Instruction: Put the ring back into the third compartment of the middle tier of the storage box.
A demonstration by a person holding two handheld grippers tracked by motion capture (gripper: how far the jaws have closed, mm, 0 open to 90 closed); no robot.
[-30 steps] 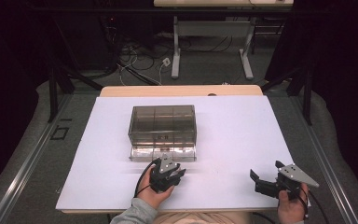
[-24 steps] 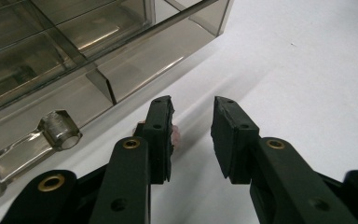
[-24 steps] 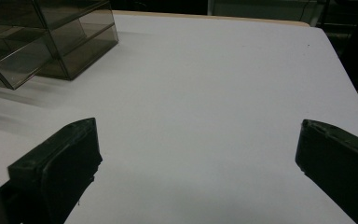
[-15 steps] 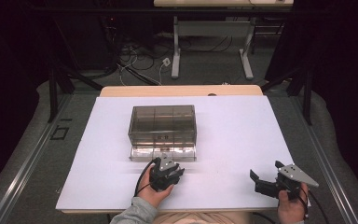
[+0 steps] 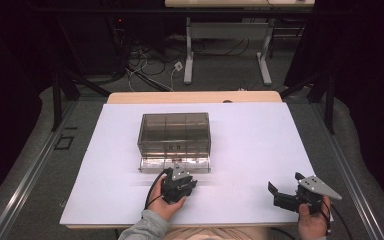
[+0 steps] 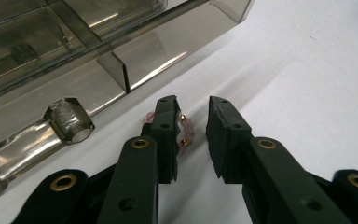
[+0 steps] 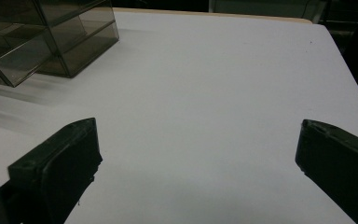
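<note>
Two tools: one in each hand, both low over the white table [image 5: 250,145], near the person's edge.
Left tool, place: left tool [image 5: 179,169] at the front of the smoky clear drawer box [image 5: 175,132], tips just short of the pulled-out bottom drawer [image 5: 175,164].
Left tool, state: jaws narrowed to a slim gap and just now closing further; nothing gripped yet, no squeeze visible in the left gripper view [image 6: 193,105].
Task's thing: small pink beaded piece [image 6: 186,131] with gold beads, lying flat on the table just in front of the drawer, partly between the jaws and resting against the inner face of one; clear of the other jaw. Kind of jewellery too small to tell.
Drawer: open, tray [image 6: 74,88] near the beaded piece but not touching it; clear stub handle [image 6: 70,123] to one side of the tips.
Right tool, place: right tool [image 5: 276,192] well apart from the box, over bare table at the right.
Right tool, state: jaws spread wide [image 7: 198,135], empty, nothing but table between them.
Step in hand, judged: pick-up of the beaded piece by the left tool, closing phase, grip not yet made.
Next move, judged: finish the close until both pads bear on the beads, tips kept down at the table so the thin piece is not ridden over; then a short lift and carry over the drawer's front wall.
Risk, judged: beads sliding out sideways from under one jaw, or the piece nudged beneath the drawer front.
</note>
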